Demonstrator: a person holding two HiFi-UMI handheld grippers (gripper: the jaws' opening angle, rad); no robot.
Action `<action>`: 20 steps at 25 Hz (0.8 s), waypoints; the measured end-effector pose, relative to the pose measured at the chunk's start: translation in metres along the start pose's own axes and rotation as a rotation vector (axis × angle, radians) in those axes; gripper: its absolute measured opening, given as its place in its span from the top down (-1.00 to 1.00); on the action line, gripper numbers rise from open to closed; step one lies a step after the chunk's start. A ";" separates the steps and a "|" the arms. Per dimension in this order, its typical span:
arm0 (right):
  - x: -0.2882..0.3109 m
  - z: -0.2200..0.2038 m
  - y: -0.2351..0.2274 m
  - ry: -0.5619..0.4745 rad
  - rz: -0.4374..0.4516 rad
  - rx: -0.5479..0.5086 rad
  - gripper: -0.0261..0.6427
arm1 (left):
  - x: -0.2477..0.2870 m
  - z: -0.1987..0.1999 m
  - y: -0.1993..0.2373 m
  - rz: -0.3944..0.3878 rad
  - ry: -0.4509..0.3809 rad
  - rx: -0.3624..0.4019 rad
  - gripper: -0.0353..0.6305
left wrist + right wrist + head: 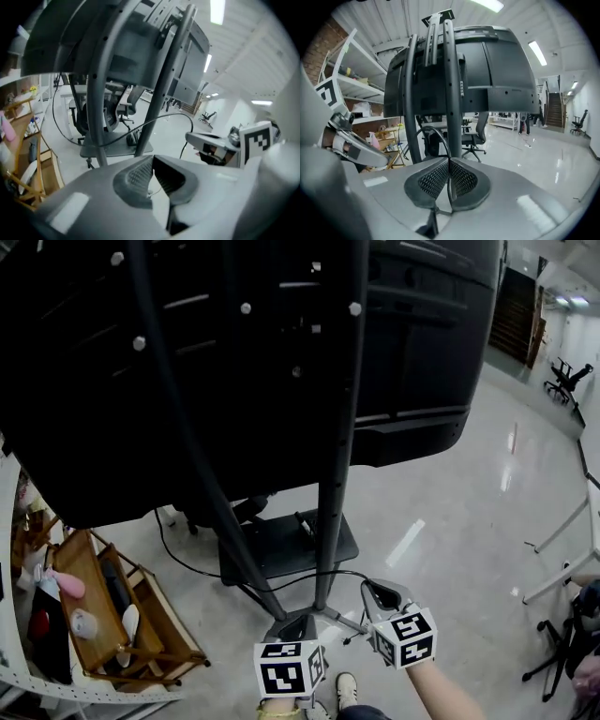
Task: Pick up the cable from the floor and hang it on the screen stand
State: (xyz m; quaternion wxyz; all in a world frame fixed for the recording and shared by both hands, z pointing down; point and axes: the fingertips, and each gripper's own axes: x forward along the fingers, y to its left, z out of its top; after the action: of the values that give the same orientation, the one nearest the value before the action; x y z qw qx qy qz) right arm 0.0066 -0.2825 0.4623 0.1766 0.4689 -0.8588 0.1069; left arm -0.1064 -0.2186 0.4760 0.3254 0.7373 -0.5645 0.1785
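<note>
The black cable [246, 579] runs from the floor behind the stand's base plate [286, 545] up to my right gripper [378, 591], which is shut on it. In the right gripper view the cable [436, 133] rises from between the closed pads [461, 178] and arcs left. My left gripper [298, 622] hangs just left of it, by the foot of the screen stand's pole [333, 484], shut with nothing in it. In the left gripper view the cable [164, 116] crosses ahead of the jaws to the right gripper [199, 138]. The big black screen [234, 352] fills the top.
A wooden rack [103, 606] with small items stands at the left beside a white shelf edge [37, 681]. White table legs [562, 531] and a black chair base [558, 652] are at the right. An office chair [567, 381] sits far back. The person's shoe [347, 690] is below.
</note>
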 end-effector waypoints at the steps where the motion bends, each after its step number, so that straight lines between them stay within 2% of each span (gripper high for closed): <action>1: -0.012 0.024 0.000 -0.021 0.006 -0.010 0.90 | -0.012 0.019 -0.007 0.001 -0.017 0.028 0.87; 4: -0.043 0.095 0.004 -0.099 0.020 -0.021 0.90 | -0.047 0.077 -0.028 0.014 -0.085 0.117 0.87; 10: -0.082 0.227 0.015 -0.254 -0.001 -0.091 0.90 | -0.107 0.181 -0.063 0.031 -0.260 0.205 0.87; 15: -0.105 0.310 0.016 -0.330 -0.028 -0.126 0.89 | -0.152 0.255 -0.086 0.035 -0.390 0.265 0.87; 20: -0.120 0.389 0.013 -0.399 -0.067 -0.153 0.90 | -0.186 0.322 -0.101 0.048 -0.473 0.315 0.87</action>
State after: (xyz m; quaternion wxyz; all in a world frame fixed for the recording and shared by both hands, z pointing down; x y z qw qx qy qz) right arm -0.0234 -0.3197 0.0575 0.0419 0.4942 -0.8663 -0.0595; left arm -0.1002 -0.2894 0.0971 0.0619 0.7863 -0.6074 0.0947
